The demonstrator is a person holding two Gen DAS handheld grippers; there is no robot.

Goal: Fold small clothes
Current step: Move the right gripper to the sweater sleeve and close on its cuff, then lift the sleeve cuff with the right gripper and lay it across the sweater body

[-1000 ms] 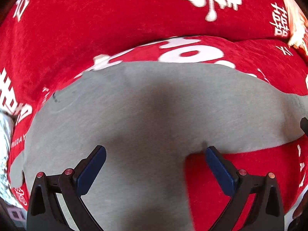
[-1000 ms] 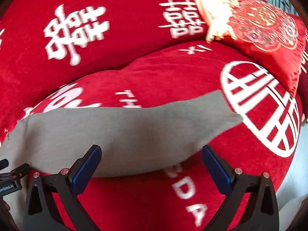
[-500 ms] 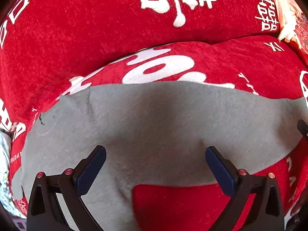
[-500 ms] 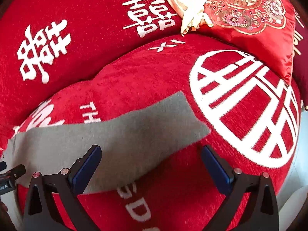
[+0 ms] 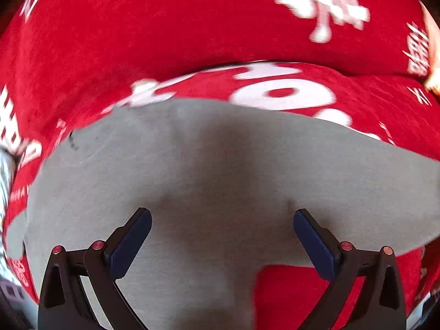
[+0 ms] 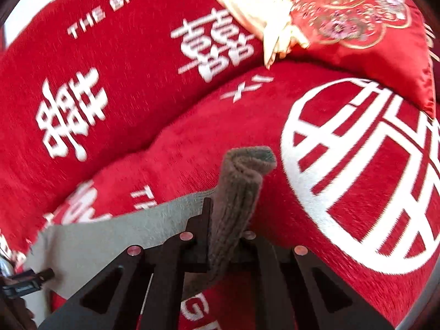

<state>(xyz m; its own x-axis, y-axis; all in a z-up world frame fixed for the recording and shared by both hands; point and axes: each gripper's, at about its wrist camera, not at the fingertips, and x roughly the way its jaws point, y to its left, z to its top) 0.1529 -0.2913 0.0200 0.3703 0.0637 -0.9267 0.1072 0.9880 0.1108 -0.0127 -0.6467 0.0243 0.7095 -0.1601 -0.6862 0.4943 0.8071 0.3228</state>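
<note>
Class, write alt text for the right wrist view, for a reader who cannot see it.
The right hand-held gripper, whose jaws have just been closing, is shut on a bunched end of a grey garment above a red sofa cover printed with white characters. A red embroidered cushion sits at top right.

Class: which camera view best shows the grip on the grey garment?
The right wrist view: the right tongs pinch a bunched end of the grey garment. The left wrist view shows it flat beneath the open left tongs.
</note>
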